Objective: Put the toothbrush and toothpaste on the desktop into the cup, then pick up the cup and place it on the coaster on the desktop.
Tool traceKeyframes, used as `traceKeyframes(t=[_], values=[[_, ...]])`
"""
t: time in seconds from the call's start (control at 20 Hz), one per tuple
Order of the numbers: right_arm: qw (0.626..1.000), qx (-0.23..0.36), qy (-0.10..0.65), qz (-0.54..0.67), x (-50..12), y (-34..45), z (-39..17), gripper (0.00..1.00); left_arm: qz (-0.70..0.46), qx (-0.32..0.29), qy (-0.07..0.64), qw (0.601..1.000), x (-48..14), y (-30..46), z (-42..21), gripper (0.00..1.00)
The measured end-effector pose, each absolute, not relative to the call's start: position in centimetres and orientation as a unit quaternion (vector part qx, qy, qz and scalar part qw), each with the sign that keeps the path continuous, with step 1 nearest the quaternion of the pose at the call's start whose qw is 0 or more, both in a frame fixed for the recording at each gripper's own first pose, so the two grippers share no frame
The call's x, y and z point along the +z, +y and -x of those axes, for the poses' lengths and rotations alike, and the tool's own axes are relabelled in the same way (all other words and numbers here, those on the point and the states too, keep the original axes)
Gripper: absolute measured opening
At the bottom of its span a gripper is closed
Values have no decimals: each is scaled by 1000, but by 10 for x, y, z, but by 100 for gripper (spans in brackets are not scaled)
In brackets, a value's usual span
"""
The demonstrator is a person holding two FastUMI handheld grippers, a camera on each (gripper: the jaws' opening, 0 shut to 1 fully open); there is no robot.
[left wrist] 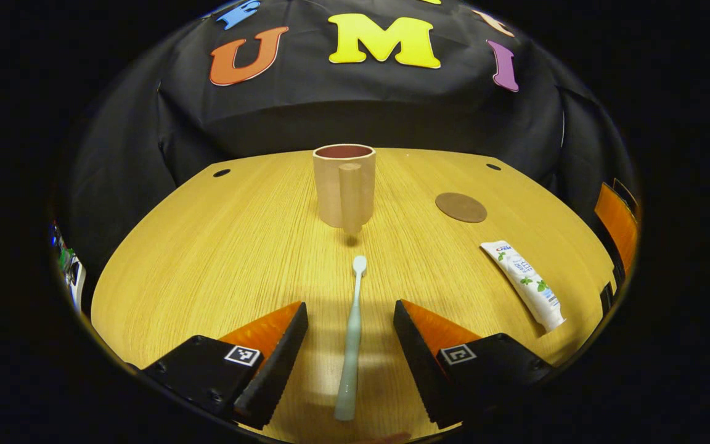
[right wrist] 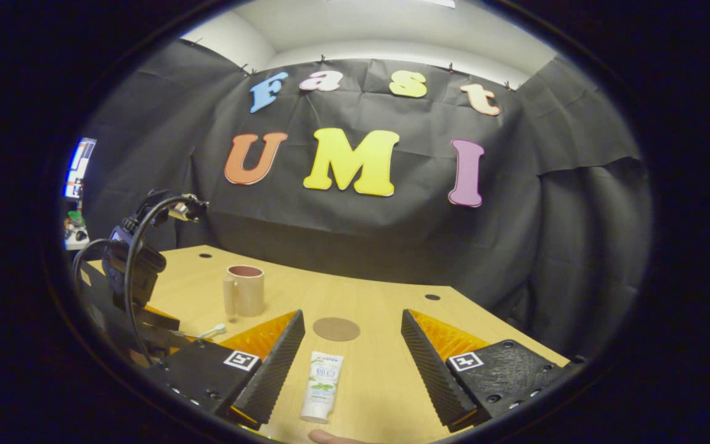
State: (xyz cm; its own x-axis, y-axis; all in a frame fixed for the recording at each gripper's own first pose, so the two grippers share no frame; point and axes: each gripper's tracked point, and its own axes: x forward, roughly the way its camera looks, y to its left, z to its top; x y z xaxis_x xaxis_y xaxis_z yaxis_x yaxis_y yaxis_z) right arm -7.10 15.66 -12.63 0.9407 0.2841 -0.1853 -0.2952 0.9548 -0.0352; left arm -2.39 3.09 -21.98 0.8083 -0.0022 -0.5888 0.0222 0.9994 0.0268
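Left gripper (left wrist: 350,336) is sitting low over the wooden desktop (left wrist: 207,259) with its jaws spread wide, gripping nothing. The toothbrush (left wrist: 352,345) is lying flat between the two fingers, touching neither, handle end near the camera and bristle head pointing far toward the cup (left wrist: 344,185). The cup is standing upright past the brush head, a gap between them, handle facing the camera, and what is inside cannot be made out. The round brown coaster (left wrist: 461,207) is lying flat to the right of the cup, apart from it. The toothpaste (left wrist: 522,283) is lying flat on the right, nearer than the coaster, cap end pointing near-right. Right gripper (right wrist: 351,357) is also hanging released, fingers wide apart, holding nothing. In the right gripper view the toothpaste (right wrist: 322,385) is lying between its fingers, closer to the left finger, not touching either as far as can be told. The coaster (right wrist: 336,328) is lying just beyond the tube. The cup (right wrist: 245,290) is standing farther left, and the toothbrush (right wrist: 212,332) head is poking out near the other gripper (right wrist: 139,277), which is showing at the far left with a black cable looping over it.
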Motion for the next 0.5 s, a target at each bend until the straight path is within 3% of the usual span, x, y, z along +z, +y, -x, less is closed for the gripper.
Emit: traceKeyframes(t=[0.15,0.3,0.35,0.5], values=[[983,151,95,30,-134,159,71,97,-15,-4,316,949,-223,31,20,80],[982,154,107,27,-144,161,69,98,-16,-6,321,947,-226,30,20,63],[981,156,113,26,-147,162,70,98,-16,-7,321,947,-226,30,19,65],[980,155,119,24,-150,160,69,95,-21,-7,317,948,-226,32,19,39]])
